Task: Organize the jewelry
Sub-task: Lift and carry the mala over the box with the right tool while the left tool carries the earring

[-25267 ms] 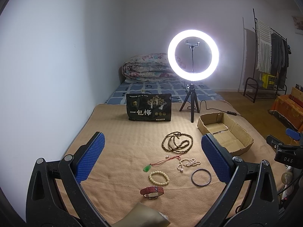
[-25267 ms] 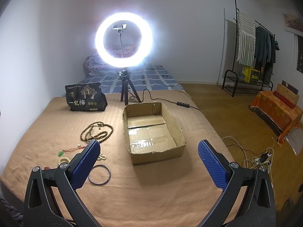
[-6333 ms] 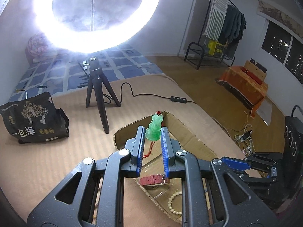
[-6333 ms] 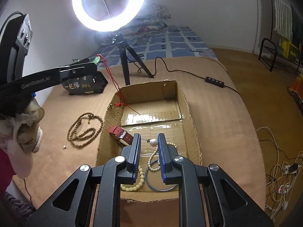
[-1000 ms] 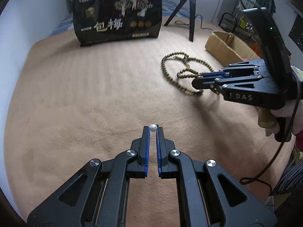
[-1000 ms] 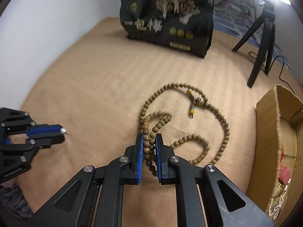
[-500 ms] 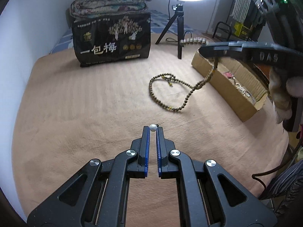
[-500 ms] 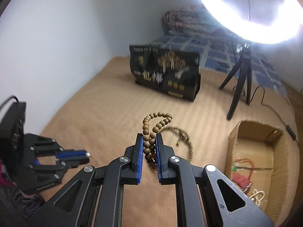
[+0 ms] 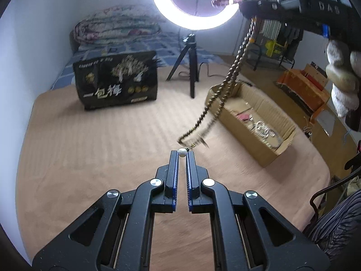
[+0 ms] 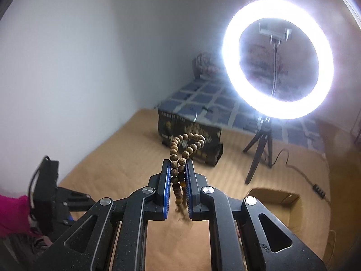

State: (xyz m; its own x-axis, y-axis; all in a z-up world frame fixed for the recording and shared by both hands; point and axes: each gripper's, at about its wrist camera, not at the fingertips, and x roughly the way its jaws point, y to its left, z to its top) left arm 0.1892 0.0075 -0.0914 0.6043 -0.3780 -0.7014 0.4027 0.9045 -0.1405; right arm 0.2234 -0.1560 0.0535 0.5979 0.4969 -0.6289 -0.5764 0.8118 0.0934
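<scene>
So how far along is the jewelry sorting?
Mostly done: several pieces already lie in the cardboard box. In hand: the right gripper holds the wooden bead necklace lifted clear of the blanket; the left gripper pinches a small pearl earring. Left: drop both into the box.

- The black bag (image 9: 117,80) standing toward the far edge of the tan blanket (image 9: 90,146) bears large white characters "一包梅"; its smaller print is unreadable
- The right gripper (image 9: 242,4) carries "DAS" on its side
</scene>
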